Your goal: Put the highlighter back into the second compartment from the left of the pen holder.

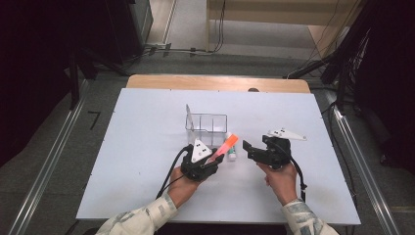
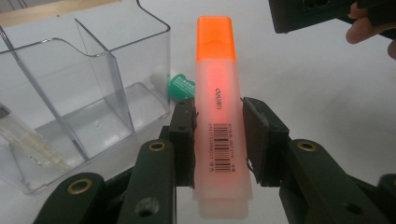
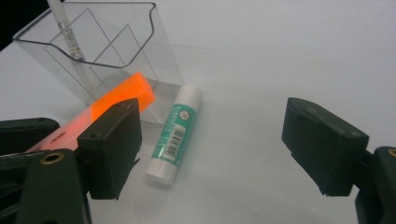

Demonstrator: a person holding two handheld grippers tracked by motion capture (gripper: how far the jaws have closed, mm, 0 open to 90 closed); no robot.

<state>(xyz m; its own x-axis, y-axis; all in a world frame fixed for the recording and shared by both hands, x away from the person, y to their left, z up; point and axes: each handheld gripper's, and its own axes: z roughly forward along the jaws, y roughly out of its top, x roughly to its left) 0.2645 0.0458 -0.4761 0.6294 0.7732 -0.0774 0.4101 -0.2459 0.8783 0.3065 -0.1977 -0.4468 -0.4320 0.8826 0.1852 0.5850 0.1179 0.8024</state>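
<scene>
left gripper (image 2: 218,140) clamped on orange highlighter (image 2: 219,107), cap near clear organizer (image 2: 93,84) wall | right gripper (image 3: 224,144) jaws wide apart, nothing between | glue stick (image 3: 176,132) just beside organizer, bare table (image 1: 147,147) around

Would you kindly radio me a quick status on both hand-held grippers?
Left hand-held gripper shut on highlighter. Right hand-held gripper open, over glue stick. Clear organizer just ahead.

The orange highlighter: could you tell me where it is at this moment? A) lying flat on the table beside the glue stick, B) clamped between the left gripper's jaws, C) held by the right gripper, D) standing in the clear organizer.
B: the left gripper has its pads pressed on both sides of the orange highlighter, which points toward the clear organizer.
</scene>
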